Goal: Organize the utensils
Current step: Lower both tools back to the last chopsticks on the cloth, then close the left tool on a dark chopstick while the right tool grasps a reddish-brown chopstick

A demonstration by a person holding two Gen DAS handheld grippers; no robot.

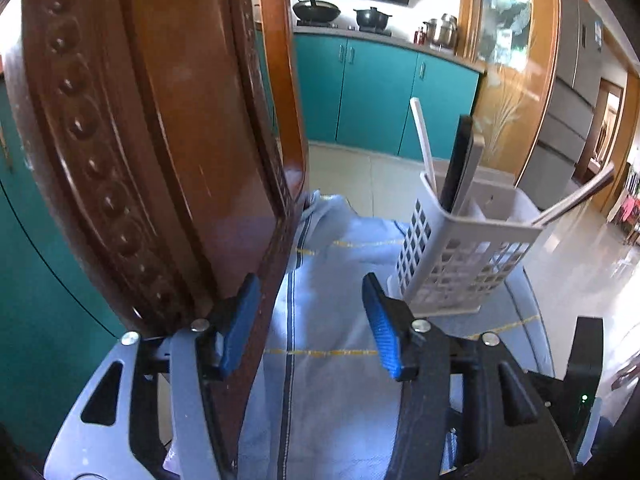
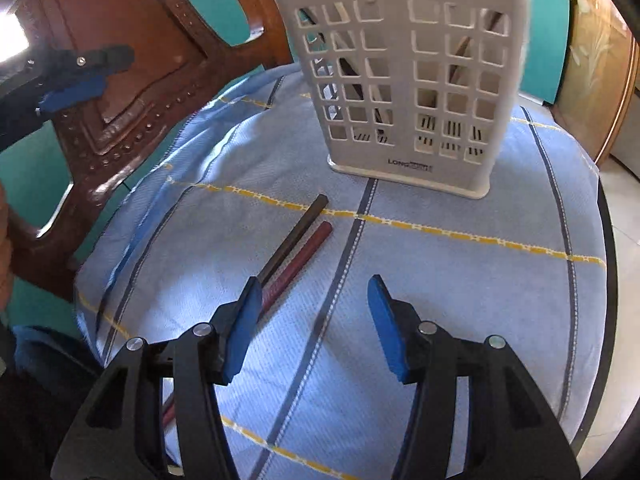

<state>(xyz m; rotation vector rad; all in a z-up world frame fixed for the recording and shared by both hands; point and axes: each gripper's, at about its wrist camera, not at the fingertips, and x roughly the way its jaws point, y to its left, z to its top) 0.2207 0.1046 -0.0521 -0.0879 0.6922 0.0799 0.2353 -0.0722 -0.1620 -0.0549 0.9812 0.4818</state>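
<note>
A white slotted utensil holder (image 2: 404, 80) stands on a blue checked cloth (image 2: 420, 280); in the left wrist view the holder (image 1: 460, 256) has several utensils standing in it, among them a white stick (image 1: 422, 140) and a dark handle (image 1: 460, 160). A dark chopstick (image 2: 296, 236) and a red chopstick (image 2: 300, 264) lie side by side on the cloth in front of the holder. My right gripper (image 2: 312, 324) is open and empty, hovering just right of the chopsticks' near ends. My left gripper (image 1: 312, 320) is open and empty beside a chair back; it also shows at the far left of the right wrist view (image 2: 80, 76).
A carved brown wooden chair back (image 1: 160, 140) stands right against the left gripper's left finger. The cloth-covered round table (image 2: 604, 240) drops off at the right. Teal kitchen cabinets (image 1: 372, 84) and a stove with pots lie beyond.
</note>
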